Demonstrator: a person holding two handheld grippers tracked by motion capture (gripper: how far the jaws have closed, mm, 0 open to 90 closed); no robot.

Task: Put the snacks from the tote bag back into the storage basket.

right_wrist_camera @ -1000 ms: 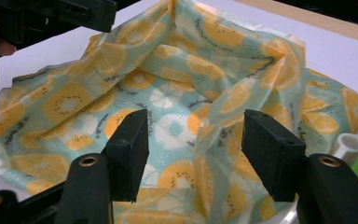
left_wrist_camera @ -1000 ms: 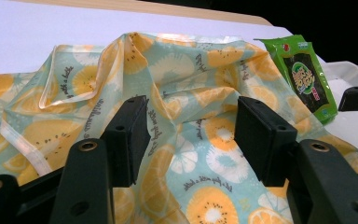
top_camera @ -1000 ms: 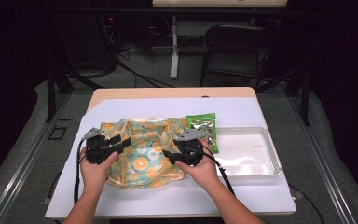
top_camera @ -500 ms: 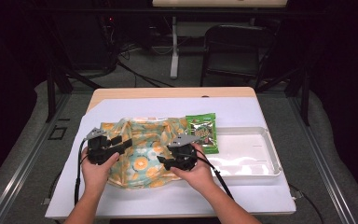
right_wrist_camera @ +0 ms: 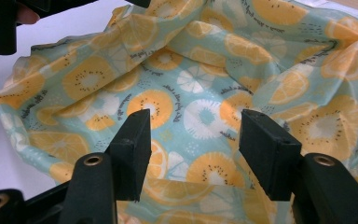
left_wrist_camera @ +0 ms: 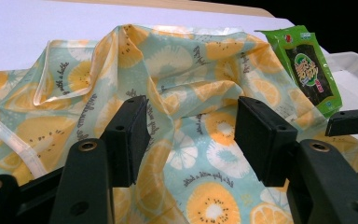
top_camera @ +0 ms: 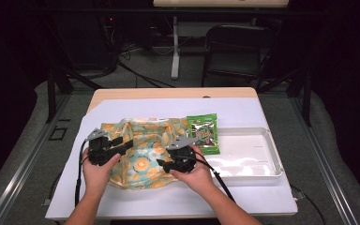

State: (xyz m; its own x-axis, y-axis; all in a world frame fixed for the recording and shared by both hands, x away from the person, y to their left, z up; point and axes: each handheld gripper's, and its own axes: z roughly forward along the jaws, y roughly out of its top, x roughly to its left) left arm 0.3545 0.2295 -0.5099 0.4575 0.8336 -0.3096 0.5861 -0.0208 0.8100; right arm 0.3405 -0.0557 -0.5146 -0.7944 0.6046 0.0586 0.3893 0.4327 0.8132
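Observation:
A crumpled bag (top_camera: 143,140) printed with orange and white citrus slices on pale teal lies on the white table cover. My left gripper (top_camera: 123,145) rests over the bag's left part, jaws open and pointing right. In the left gripper view the bag (left_wrist_camera: 200,70) rises in folds just beyond the open left gripper (left_wrist_camera: 191,135). My right gripper (top_camera: 162,162) hovers over the bag's lower right, pointing left. The right gripper view looks across the bag (right_wrist_camera: 205,60) past the open right gripper (right_wrist_camera: 193,140), nothing pinched. A green snack packet (top_camera: 203,132) lies at the bag's right edge.
A white tray (top_camera: 251,152) sits right of the bag, with the green packet (left_wrist_camera: 307,65) overlapping its left rim. The white cover (top_camera: 145,108) runs bare behind the bag. Cables trail from both grippers toward the near edge. A chair and stands are beyond the table.
The right gripper has swung from pointing away to pointing left and has shifted a little left over the bag. The left gripper has stayed put.

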